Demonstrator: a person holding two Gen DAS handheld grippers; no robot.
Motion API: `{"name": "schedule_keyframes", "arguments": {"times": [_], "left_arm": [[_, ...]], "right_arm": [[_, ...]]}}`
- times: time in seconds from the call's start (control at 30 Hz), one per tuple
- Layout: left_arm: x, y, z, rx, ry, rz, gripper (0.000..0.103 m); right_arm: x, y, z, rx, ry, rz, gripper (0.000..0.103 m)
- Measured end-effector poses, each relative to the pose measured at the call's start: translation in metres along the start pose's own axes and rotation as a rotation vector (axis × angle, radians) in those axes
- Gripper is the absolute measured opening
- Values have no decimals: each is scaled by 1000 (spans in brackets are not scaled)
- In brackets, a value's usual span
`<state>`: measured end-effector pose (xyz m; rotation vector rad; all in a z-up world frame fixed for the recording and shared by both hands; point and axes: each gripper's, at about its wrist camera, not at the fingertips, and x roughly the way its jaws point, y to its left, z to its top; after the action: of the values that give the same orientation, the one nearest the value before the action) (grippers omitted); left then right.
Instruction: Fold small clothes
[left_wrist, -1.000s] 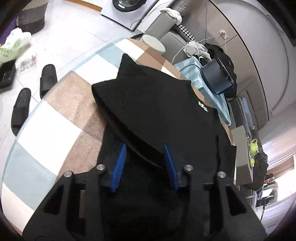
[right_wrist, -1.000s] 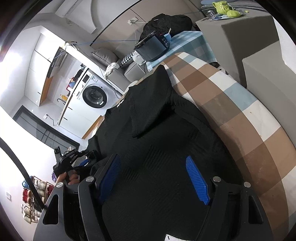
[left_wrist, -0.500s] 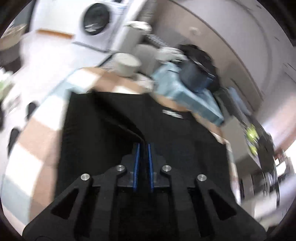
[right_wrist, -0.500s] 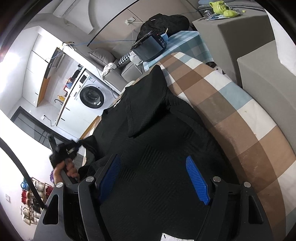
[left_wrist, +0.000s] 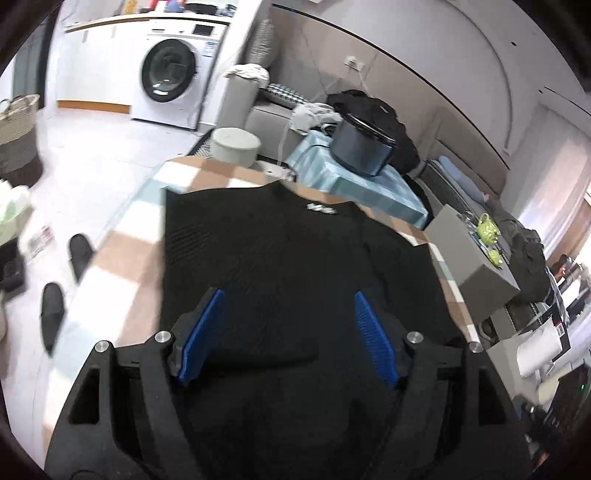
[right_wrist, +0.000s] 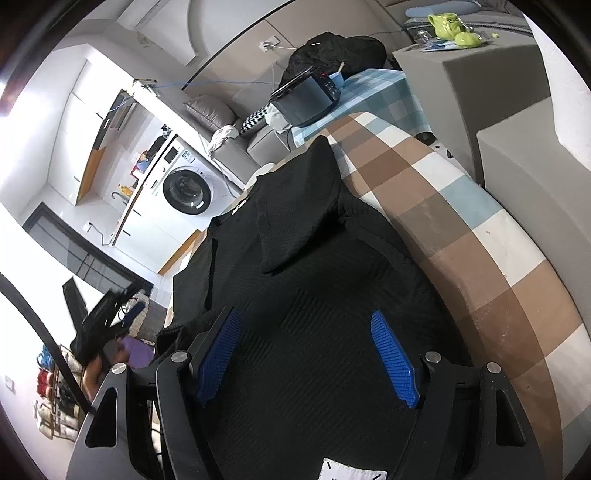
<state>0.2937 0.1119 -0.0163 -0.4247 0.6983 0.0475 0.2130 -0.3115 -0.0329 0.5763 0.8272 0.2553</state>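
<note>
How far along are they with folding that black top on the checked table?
Partway, it seems. The black shirt lies spread on the checked table, and one sleeve already lies folded in over the body. Nothing is in hand: the left gripper and right gripper are both open above the cloth. The bottom-to-collar fold looks undone.

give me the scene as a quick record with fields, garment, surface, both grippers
garment: black shirt lying on the table, one sleeve folded in over the body
surface: round table with checked cloth in brown, white and pale blue
left gripper: open, above the shirt's near part, gripping nothing
right gripper: open, above the shirt's hem end, gripping nothing
label: white tag at the near edge in the right wrist view
background: washing machine, slippers on the floor
</note>
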Motion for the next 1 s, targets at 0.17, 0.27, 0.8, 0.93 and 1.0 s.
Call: {"name": "schedule_keyframes", "arguments": {"times": [0.17,0.27,0.8,0.93,1.0], "left_arm": [[-64,33,-46,23,-25,107,79],[-96,49,-75,31,-54,168,84],[-112,100,-160,15,134,240,94],[-95,100,-161,1,192,233,80],[-82,99,-157,-7,219,223,70]], "right_arm": [[-12,1,-3,-67,-9,-39,75],[-21,-7,-4,-105,-4,-90,75],[-22,-52,-15,-186,121,-225,75],[-6,-60,-11,-183,153,-213,75],[3,-61,-9,-184,167,-206,72]]}}
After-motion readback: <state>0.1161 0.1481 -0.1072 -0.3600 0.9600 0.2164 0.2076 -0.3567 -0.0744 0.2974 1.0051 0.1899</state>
